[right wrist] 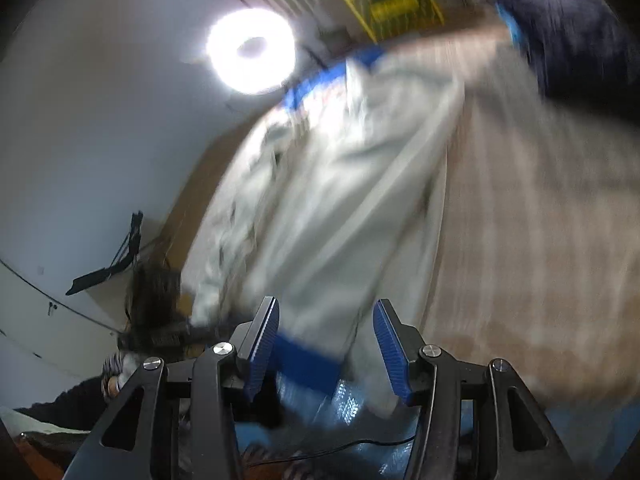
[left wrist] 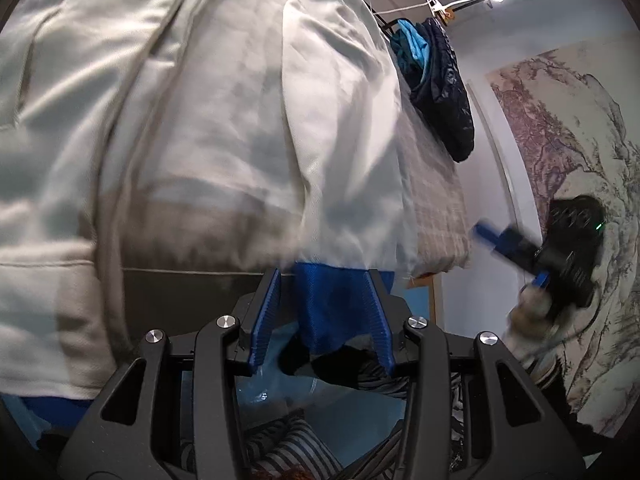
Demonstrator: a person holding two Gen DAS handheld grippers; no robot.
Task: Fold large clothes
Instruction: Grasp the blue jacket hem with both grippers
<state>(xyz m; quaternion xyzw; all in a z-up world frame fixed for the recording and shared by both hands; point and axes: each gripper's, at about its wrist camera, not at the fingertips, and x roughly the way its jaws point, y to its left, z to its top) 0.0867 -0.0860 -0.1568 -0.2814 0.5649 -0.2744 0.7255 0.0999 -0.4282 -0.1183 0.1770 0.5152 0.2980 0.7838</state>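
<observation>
A large cream-white garment (left wrist: 224, 128) with blue trim lies spread over a checked cloth (left wrist: 436, 208). My left gripper (left wrist: 326, 280) sits at its near edge. The jaws stand apart, and the blue hem (left wrist: 332, 304) hangs loose between them without being pinched. Off to the right in the left wrist view, a hand carries my right gripper (left wrist: 490, 236), blurred. In the right wrist view, which is smeared, the right gripper (right wrist: 326, 308) is open over the same garment (right wrist: 332, 200). A blue band (right wrist: 304, 360) lies below its fingers.
A dark blue puffy jacket and teal clothes (left wrist: 444, 92) are heaped at the far end of the cloth. A landscape mural (left wrist: 560, 140) covers the right wall. A ring light (right wrist: 252, 50) and a yellow crate (right wrist: 396, 0) are beyond. The person's striped clothing (left wrist: 288, 448) is just below.
</observation>
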